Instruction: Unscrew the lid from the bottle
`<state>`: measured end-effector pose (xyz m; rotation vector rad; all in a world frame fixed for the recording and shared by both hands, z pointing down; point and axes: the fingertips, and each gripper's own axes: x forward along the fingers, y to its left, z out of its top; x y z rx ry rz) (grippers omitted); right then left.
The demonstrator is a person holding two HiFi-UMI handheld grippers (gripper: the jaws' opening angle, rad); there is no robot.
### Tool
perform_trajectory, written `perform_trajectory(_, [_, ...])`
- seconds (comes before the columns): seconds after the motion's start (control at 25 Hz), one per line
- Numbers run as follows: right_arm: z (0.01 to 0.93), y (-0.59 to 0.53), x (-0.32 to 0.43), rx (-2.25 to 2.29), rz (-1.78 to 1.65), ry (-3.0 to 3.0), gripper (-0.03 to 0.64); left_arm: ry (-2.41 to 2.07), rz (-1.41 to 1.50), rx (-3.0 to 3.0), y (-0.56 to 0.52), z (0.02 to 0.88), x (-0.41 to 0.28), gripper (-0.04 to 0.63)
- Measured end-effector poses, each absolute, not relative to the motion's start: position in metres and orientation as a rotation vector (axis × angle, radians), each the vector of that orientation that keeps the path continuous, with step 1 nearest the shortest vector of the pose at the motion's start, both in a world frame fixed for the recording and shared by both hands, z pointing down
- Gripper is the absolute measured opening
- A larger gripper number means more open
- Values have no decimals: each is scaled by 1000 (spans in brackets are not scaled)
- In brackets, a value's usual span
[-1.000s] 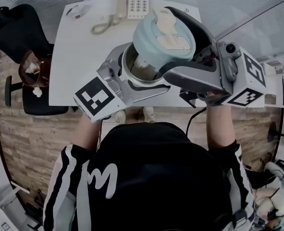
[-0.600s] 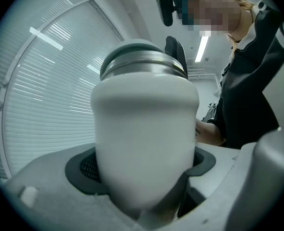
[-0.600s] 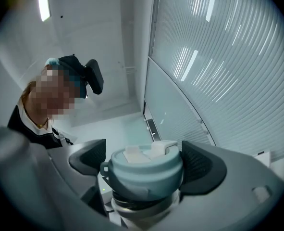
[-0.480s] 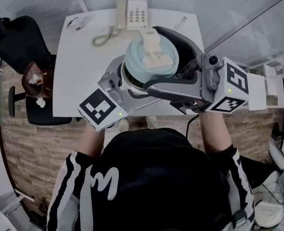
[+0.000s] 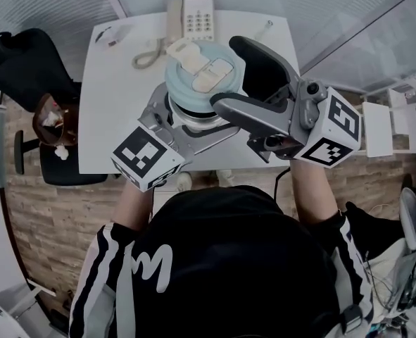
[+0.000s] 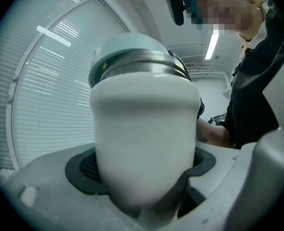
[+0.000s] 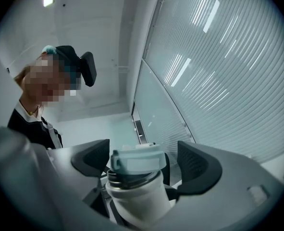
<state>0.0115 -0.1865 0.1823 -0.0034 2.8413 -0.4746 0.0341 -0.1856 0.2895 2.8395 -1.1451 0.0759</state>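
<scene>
- Tabletop (image 5: 109, 104) lies under both grippers, with bare white surface to the left and right of them; its near edge runs just below the left gripper's marker cube.
- We see a telephone (image 5: 197, 16) at the far edge, close behind the lid in the head view, and small items (image 5: 112, 34) at the far left corner.
- We see a dark chair (image 5: 24, 69) just off the table's left edge.
- We hold the bottle (image 6: 144, 143) raised above the middle of the table, clear of everything on it.
- Our left gripper (image 6: 144, 166) is clamped round the bottle's white body, both pads pressed against it.
- Our right gripper (image 7: 144, 162) comes in from the right at lid height. Its jaws are closing with the lid (image 5: 197, 76) between them, but a gap shows on each side and neither dark pad (image 7: 197, 165) touches it.
- We have the bottle's long axis running roughly upright, base down in the left gripper's jaws.
- We see the pale blue lid pointing up toward the head camera, its flat top in full view, with a metal neck ring just beneath it.
</scene>
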Motion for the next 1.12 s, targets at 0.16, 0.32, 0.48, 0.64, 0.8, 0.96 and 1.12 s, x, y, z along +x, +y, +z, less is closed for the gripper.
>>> perform_trajectory(0.16, [180,-188,22,-43,-414,2834,437,-1152,77,2835,-189,287,32,449])
perform_trajectory(0.32, [184,-195,42,-173,-306,2856,423,-1184,62,2842,-193,285,26,449])
perform_trajectory(0.48, [203,-209,53,-396,-229,2927,410,-1229,64,2826,-197,290,6,449])
perform_trajectory(0.64, [214,-215,67,-541,-183,2959,351,-1296,41,2797,-202,287,-4,449])
perform_trajectory(0.8, [230,-213,75,-679,-5,3026,290,-1311,6,2768,-205,287,-5,449])
perform_trajectory(0.96, [245,-211,73,-813,178,3064,236,-1358,6,2755,-204,284,-6,449])
perform_trajectory(1.12, [248,-202,68,-759,143,3068,204,-1398,34,2759,-205,282,-7,449])
